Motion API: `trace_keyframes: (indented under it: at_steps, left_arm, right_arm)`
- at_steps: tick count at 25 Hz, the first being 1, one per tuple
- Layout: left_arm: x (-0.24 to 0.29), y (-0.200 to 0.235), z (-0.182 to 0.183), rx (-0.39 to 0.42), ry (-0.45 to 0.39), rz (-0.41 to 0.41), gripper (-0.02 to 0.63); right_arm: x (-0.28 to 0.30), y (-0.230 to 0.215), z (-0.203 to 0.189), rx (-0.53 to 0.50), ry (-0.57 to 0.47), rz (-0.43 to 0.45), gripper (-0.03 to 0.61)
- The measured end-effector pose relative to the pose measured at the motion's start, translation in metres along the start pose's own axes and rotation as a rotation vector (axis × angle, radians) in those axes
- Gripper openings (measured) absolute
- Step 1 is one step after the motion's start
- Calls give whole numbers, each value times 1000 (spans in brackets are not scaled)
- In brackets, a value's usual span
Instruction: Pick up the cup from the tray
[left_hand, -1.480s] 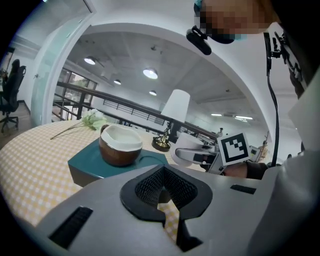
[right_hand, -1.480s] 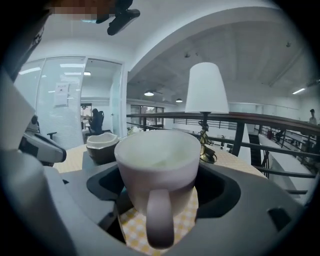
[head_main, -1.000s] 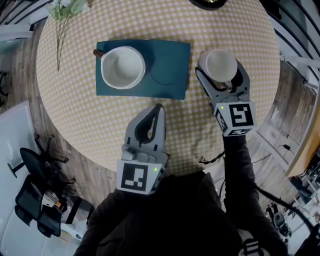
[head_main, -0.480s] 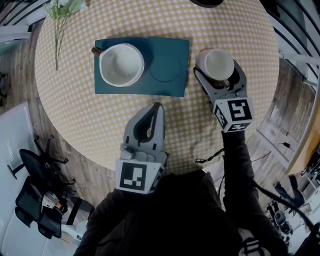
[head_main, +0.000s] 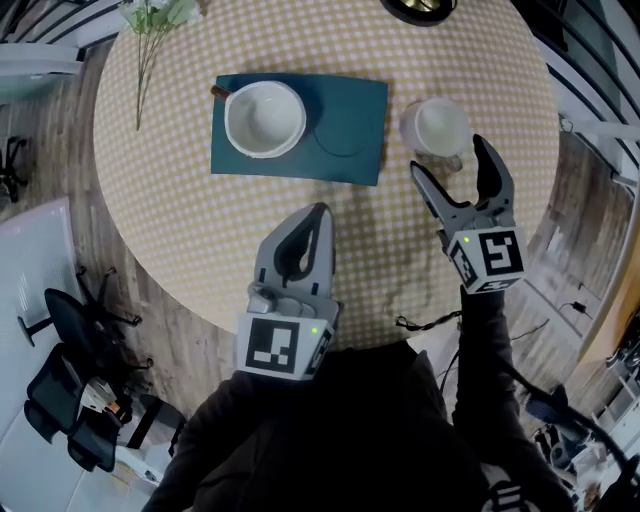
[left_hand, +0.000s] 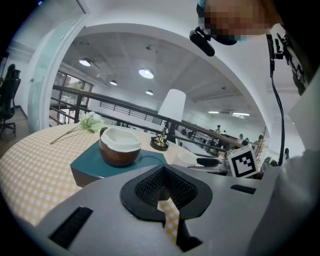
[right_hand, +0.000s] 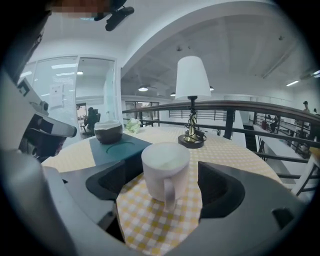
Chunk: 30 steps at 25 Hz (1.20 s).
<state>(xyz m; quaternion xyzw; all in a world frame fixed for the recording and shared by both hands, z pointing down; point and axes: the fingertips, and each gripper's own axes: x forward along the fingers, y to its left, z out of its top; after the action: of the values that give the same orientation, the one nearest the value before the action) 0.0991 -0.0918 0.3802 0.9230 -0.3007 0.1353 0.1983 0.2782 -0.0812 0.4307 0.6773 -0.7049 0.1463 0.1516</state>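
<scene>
The white cup (head_main: 436, 128) stands on the checked tablecloth just right of the teal tray (head_main: 350, 165), off it. My right gripper (head_main: 450, 165) is open right behind the cup, with the fingertips short of it in the head view. In the right gripper view the cup (right_hand: 165, 167) stands upright at the mouth of the wide jaws of the right gripper (right_hand: 167, 200), handle toward me, and neither pad touches it. My left gripper (head_main: 310, 218) is shut and empty over the table's near side. A brown bowl with a white inside (head_main: 264, 118) sits on the tray.
A lamp with a white shade (right_hand: 192, 75) stands at the table's far edge behind the cup. A sprig of flowers (head_main: 155, 15) lies at the far left. The round table (head_main: 180, 230) ends close in front of me; office chairs (head_main: 70, 400) stand on the floor at left.
My right gripper, which had its jaws around the cup, has drawn back toward me. The cup stays standing on the table. The left gripper has not moved.
</scene>
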Motion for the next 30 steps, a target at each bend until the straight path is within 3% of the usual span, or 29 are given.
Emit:
trace_keyframes:
  at_steps: [5, 12, 13, 15, 16, 19, 23, 27, 30]
  left_arm:
    - [-18, -10, 10, 18, -47, 19, 6]
    - [-56, -38, 24, 42, -119, 50, 6]
    - [-62, -43, 26, 46, -126, 55, 6]
    - [-74, -52, 29, 58, -143, 65, 6]
    - [-80, -57, 32, 66, -154, 71, 6]
    - [-94, -72, 43, 90, -204, 83, 6]
    - [-108, -95, 59, 103, -290, 95, 6]
    - [-122, -104, 64, 156, -315, 143, 6]
    - [-135, -99, 72, 148, -343, 178, 6]
  right_arm:
    - [-52, 11, 24, -6, -58, -21, 405]
    - [-102, 68, 63, -4, -147, 113, 385]
    - [-108, 75, 68, -3, -160, 120, 342]
    - [-122, 86, 78, -5, -192, 120, 147]
    - [-128, 90, 84, -7, -207, 123, 92]
    - [-144, 106, 98, -26, -247, 165, 11]
    - [-157, 137, 102, -60, -254, 244, 9]
    - [-168, 163, 104, -76, -269, 321, 9]
    - [-173, 181, 112, -128, -296, 372, 11]
